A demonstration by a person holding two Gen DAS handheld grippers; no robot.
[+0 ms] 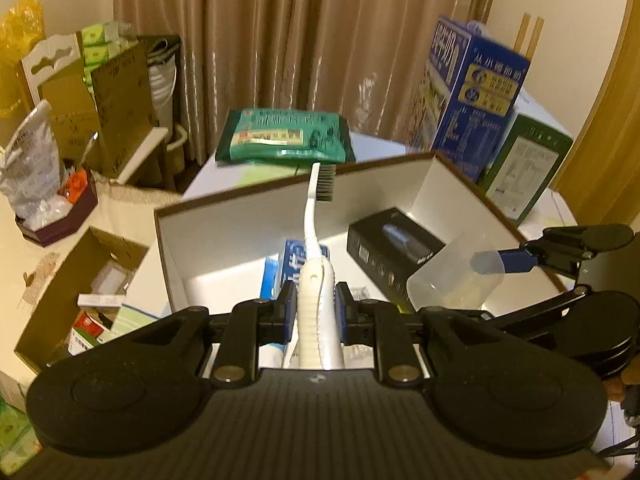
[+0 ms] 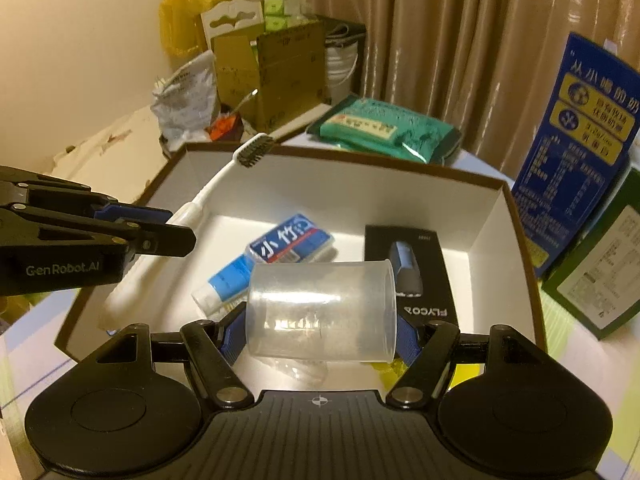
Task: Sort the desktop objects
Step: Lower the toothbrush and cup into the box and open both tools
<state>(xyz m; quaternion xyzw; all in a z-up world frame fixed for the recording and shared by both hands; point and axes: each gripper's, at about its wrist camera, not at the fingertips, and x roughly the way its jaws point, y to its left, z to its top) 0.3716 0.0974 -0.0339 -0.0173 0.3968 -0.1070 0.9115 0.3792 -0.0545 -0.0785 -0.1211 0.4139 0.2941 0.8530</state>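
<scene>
Mid-sort over the box [image 2: 486, 216]: left gripper [image 1: 316, 300] clamping the toothbrush [image 1: 310, 220], right gripper [image 2: 320, 332] clasping the clear cup [image 2: 320, 312]; next, probably lowering both and releasing.

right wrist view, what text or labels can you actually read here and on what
"GenRobot.AI": on the side of the left gripper.
"FLYCO": upside down on the black box.
"小竹": on the blue toothpaste box.
Blue milk carton: Chinese print, too blurred.
Green packet: label unreadable.
</scene>
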